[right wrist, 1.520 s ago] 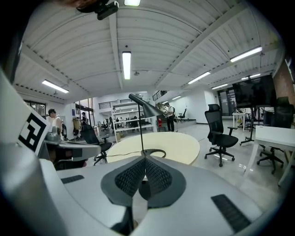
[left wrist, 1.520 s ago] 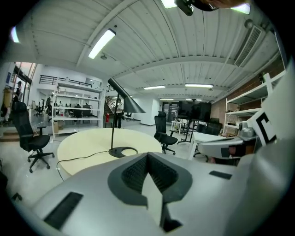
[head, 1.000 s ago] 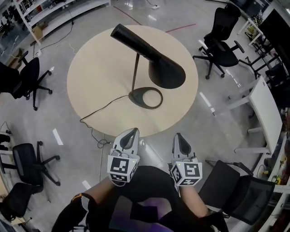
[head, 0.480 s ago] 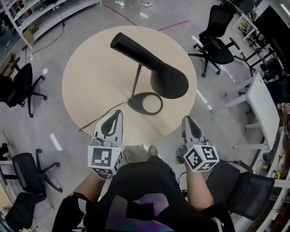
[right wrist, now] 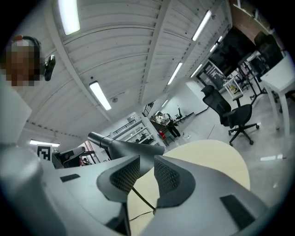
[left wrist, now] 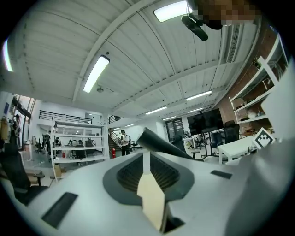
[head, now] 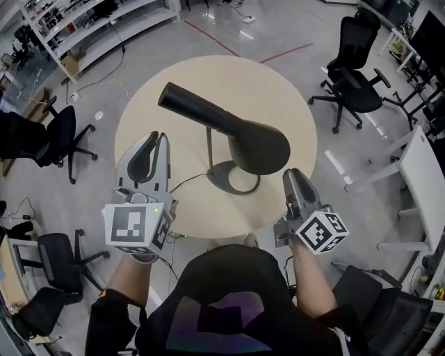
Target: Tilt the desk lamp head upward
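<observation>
A black desk lamp stands on the round beige table (head: pixel 278 90). Its cone head (head: pixel 257 146) slopes down to the right, and the narrow end (head: pixel 174 97) points up to the left. A thin stem (head: pixel 208 149) rises from the ring base (head: pixel 233 177). My left gripper (head: pixel 154 149) hovers over the table's left edge, left of the stem, jaws together and empty. My right gripper (head: pixel 292 177) is at the near right edge, just below the head, jaws slightly apart and empty. The left gripper view shows the lamp head (left wrist: pixel 159 143) beyond the left gripper (left wrist: pixel 146 159). The right gripper view shows the lamp (right wrist: pixel 124 147) past the right gripper (right wrist: pixel 147 166).
The lamp's cable (head: pixel 184 182) runs off the table's near edge to the floor. Office chairs stand at the far right (head: pixel 354 90), left (head: pixel 59 139) and near right (head: pixel 389 306). A white desk (head: pixel 424 181) is on the right, shelving (head: pixel 104 21) at the back left.
Both grippers have moved forward and apart from in front of the body to the table's near edge, the left one farther. The lamp has not moved.
</observation>
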Tool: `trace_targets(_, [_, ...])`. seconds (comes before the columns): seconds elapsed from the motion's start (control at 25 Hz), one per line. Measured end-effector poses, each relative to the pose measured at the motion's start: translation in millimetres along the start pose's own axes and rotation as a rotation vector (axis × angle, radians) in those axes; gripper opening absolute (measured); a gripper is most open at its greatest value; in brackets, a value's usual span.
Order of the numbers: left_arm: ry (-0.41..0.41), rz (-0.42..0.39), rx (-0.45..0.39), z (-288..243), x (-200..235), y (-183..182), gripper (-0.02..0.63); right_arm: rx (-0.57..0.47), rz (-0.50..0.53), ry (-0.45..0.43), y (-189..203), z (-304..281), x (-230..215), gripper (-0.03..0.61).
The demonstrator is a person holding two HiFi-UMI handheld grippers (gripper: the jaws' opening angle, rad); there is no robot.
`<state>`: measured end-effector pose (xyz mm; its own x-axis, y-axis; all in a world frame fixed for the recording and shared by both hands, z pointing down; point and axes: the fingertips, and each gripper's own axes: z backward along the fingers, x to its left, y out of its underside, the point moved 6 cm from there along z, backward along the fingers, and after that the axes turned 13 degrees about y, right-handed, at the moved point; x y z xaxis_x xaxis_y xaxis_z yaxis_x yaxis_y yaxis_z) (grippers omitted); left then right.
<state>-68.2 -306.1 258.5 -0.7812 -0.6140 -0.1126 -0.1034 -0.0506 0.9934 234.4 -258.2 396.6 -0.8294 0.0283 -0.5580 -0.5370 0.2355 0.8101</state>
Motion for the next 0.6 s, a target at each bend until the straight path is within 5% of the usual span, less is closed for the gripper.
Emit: trace_targets(0.6, [-0.022, -0.114, -0.087, -53, 12, -79, 0.126, 0.11, -0.395, -0.168, 6, -40, -35, 0.084])
